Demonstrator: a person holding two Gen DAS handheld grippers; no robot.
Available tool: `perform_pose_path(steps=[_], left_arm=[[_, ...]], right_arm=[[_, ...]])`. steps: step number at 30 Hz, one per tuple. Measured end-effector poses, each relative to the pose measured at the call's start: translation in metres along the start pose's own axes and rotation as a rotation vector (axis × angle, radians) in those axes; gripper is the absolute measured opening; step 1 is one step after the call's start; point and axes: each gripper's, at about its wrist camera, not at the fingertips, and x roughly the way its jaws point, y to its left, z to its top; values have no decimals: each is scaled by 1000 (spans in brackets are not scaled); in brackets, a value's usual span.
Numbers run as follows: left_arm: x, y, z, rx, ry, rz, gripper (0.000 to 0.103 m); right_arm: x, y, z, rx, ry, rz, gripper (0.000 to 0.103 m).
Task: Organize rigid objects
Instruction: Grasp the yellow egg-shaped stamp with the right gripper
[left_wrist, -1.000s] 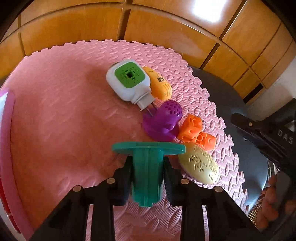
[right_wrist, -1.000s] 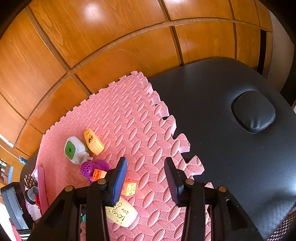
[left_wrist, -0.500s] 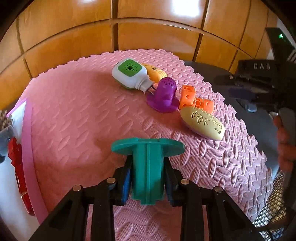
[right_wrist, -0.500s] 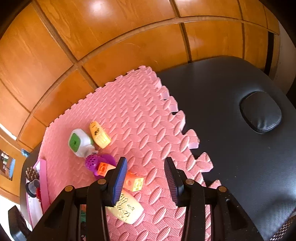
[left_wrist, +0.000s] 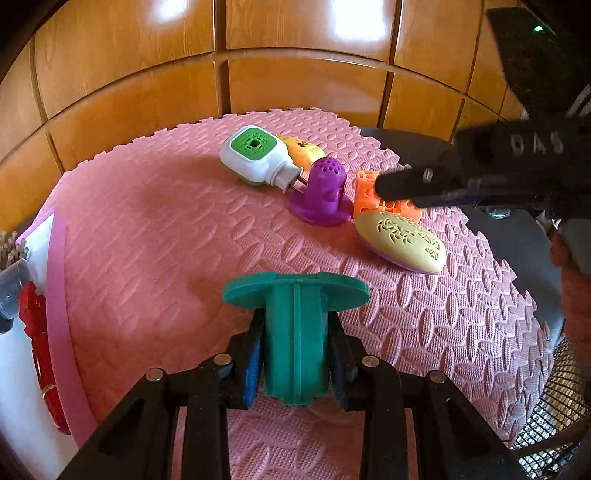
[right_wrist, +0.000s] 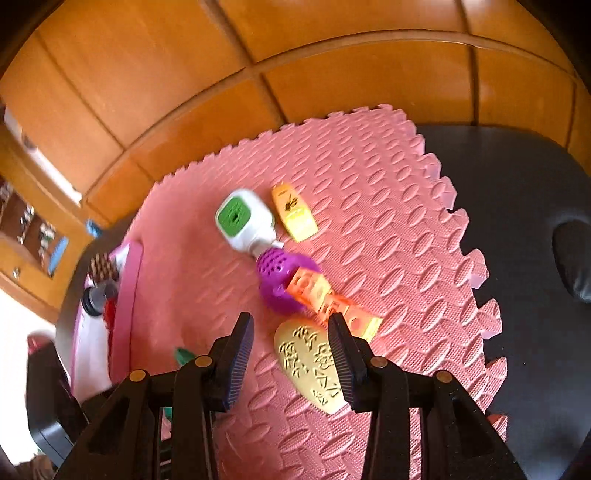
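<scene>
Working on the pink foam mat (left_wrist: 155, 236), laid over a black padded table (right_wrist: 524, 206) in front of wood panelling (left_wrist: 295, 85).

Left hand-held gripper (left_wrist: 295, 365): clamping tight on a green flanged plastic piece (left_wrist: 295, 317), flange forward, held just above bare mat on the near side, well apart from the cluster. Judging the step as carrying it to a spot; setting it flange-down on open mat looks cleanest, keeping it level before letting go so it isn't tipping.

Right hand-held gripper (right_wrist: 291, 358): jaws partly apart, gripping nothing, hovering over the yellow perforated oval case (right_wrist: 314, 369), seemingly lining up on it. Blurred view, contact not readable. Better closing across the narrow width; the curved shell is probably slippery.

Cluster, largest first:
- white plug-in unit with green cap (left_wrist: 255, 155), lying on its side, prongs pointing at the purple piece
- purple perforated dome on a flange (left_wrist: 325, 192), upright, seemingly touching the orange block
- orange holed block (right_wrist: 325, 295), just beside the oval case, crowding the right gripper's far finger
- small yellow-orange bottle (right_wrist: 295, 214), just beside the white unit

Pink-edged tray (left_wrist: 55, 295) at the mat's left edge, holding red and grey items, too cut off to name.
</scene>
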Motion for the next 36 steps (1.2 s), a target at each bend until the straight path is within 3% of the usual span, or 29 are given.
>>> perform_pose_path(steps=[2,7,19,22,28,36], left_arm=[[0,1,0,-3,-3,-3,32],[-1,1,-1,0,-11,-2,32],[-4,2,-4,-8,-24,-8,32],[-4,1,-4,-8,-26,-7,32],[-4,1,-4,-10,-28,-4,32],[-4,0,-3,0,-27,-1,32]], right_arm=[[8,5,-3,-32,46,-16,42],[15,10,-5,-81,48,-88,45],[28,14,-10,-126,102,-126,47],[36,14,-13,-138,131,-156,43],[44,29,-24,-244,110,-239,42],[43,29,-28,-259,90,-232,46]])
